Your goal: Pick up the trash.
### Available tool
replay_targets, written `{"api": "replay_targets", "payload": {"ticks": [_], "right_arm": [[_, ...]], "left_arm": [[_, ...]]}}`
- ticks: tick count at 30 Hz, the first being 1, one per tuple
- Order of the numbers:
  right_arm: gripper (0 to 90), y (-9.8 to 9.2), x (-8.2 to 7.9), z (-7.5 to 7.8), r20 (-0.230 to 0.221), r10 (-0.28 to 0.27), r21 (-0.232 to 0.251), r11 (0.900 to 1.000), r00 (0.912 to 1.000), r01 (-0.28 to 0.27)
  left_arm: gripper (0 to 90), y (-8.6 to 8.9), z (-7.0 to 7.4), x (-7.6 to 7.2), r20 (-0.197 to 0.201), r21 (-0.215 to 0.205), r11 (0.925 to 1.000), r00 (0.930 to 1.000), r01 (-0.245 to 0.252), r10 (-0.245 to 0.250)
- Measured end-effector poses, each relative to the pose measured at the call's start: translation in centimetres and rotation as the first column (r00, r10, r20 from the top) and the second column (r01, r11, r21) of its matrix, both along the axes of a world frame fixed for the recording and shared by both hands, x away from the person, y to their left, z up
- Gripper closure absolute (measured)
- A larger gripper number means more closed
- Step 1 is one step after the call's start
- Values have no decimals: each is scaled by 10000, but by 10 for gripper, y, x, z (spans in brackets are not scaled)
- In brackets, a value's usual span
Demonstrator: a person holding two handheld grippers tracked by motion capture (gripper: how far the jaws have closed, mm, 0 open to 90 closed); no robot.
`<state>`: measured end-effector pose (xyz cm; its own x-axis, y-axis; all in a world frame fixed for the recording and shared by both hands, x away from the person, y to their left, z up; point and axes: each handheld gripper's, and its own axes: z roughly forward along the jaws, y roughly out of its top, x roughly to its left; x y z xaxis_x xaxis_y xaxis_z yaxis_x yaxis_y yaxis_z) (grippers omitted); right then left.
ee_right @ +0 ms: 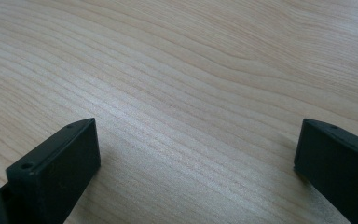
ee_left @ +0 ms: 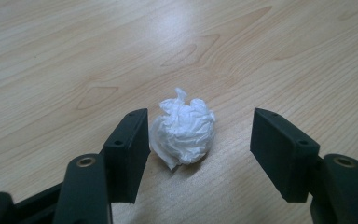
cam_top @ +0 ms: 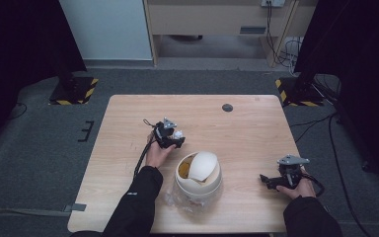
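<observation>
Left tool (ee_left: 200,154) straddles a tissue wad (ee_left: 184,130) on the wood-grain surface (ee_left: 74,56), jaws half open, one touching it, the other clear. Crumpled, soft and feather-light, it should squash easily; pinch across its middle. Right tool (ee_right: 196,172) gapes wide, empty. Domed bin (cam_top: 199,175) stands nearby.

Bench (ee_left: 74,46) is smooth pale wood w/ wavy grain, a bit shiny. Paper ball (ee_left: 184,133), mid frame, is white, thin & crinkly. Left tongs (ee_left: 200,156) look like black matt plastic. Bin (cam_top: 199,174) lid is smooth, cream plastic.
</observation>
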<state>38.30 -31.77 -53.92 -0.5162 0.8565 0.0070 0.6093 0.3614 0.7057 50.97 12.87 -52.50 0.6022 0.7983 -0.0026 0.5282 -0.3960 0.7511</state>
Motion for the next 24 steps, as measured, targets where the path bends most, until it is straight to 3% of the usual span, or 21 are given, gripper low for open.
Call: {"api": "replay_targets", "payload": {"ticks": [7,17,24], "right_arm": [[5,0,0,0,-24,16,21,10000,10000,-15],[5,1,0,0,-17,3,20,10000,10000,-3],[5,0,0,0,-18,16,11,10000,10000,-15]], "left_arm": [[459,-1,-7,4,-269,232,9997,9996,-98,104],[637,1,-2,0,-625,337,9994,9980,-87,108],[635,11,9,-18,-346,32,9999,9993,118,-116]]}}
